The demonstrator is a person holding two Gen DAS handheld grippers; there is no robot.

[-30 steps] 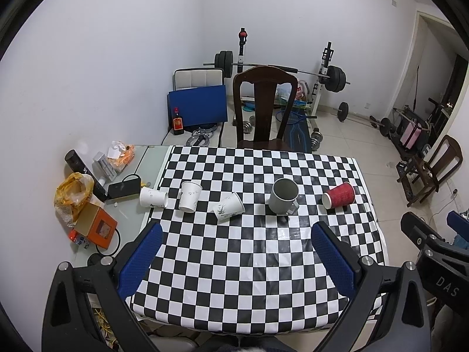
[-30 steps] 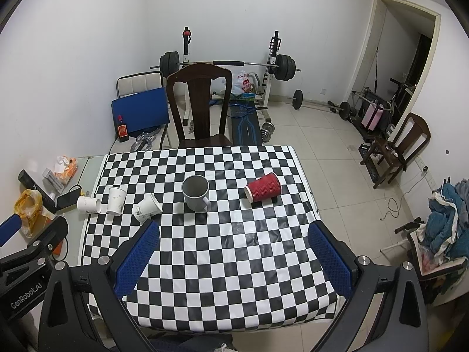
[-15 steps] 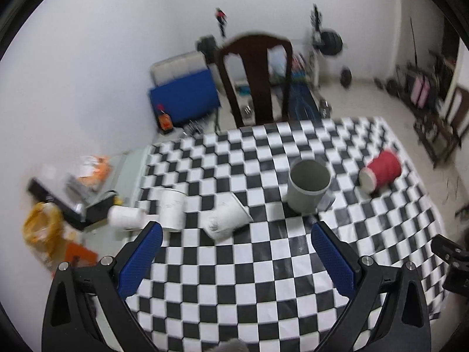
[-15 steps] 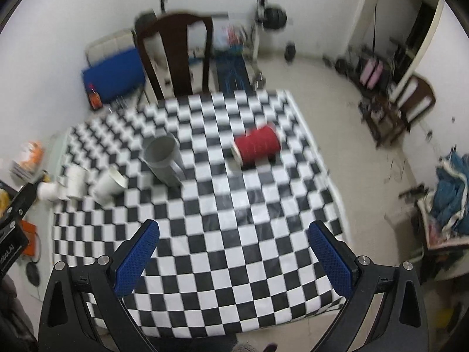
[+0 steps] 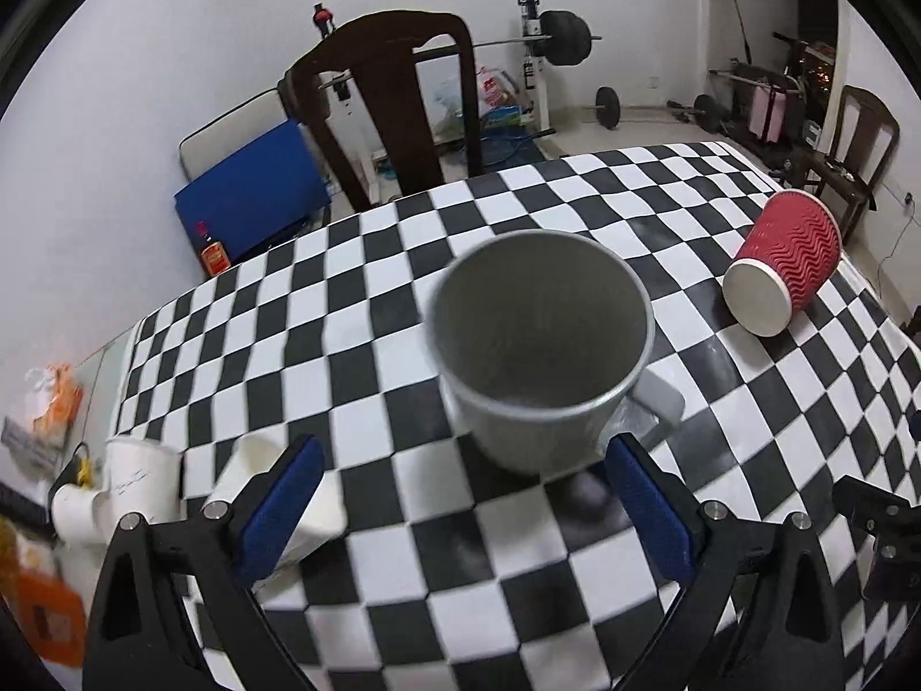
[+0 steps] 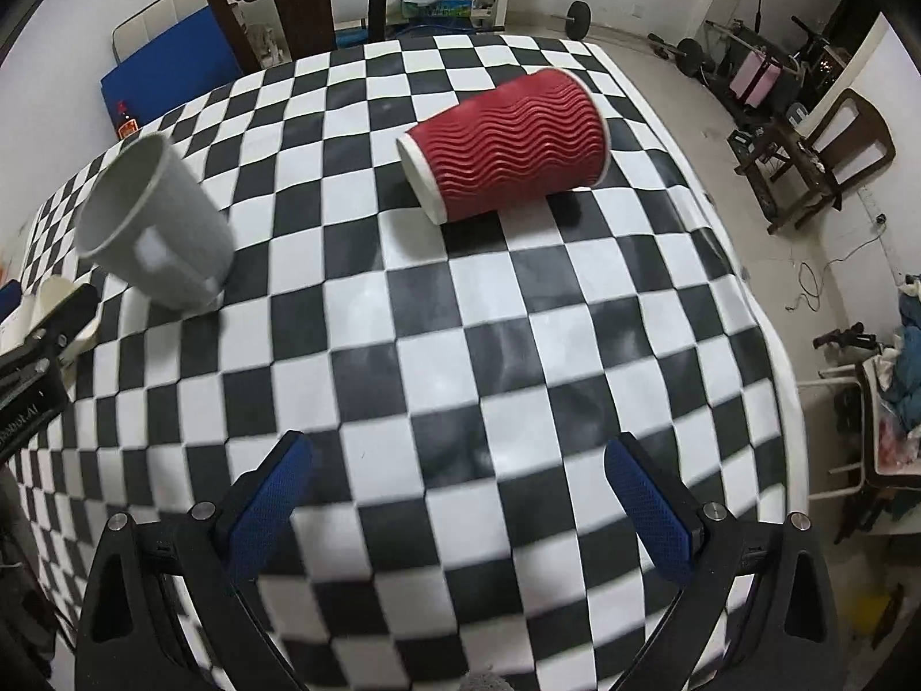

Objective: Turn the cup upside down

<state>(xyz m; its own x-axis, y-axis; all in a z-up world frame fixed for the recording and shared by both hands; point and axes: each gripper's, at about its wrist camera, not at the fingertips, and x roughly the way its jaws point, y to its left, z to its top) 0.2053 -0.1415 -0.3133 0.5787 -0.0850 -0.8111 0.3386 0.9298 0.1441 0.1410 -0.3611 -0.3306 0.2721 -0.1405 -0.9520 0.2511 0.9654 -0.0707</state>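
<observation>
Upright grey ceramic mug (image 5: 544,348) stands mouth-up on the checkered table (image 5: 403,564), centred before the released left claw (image 5: 466,509) for a side grasp; right claw (image 6: 457,509), likewise spread, faces the toppled red ribbed paper cup (image 6: 506,144).

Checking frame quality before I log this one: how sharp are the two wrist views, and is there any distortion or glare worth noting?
Left wrist: the grey mug has a smeared rim and the white paper cups are motion-blurred; fisheye bends the checkered tablecloth. Right wrist: the red ribbed cup is fairly crisp, the cloth near the right gripper is soft, and pale sheen lies on the cloth.
</observation>
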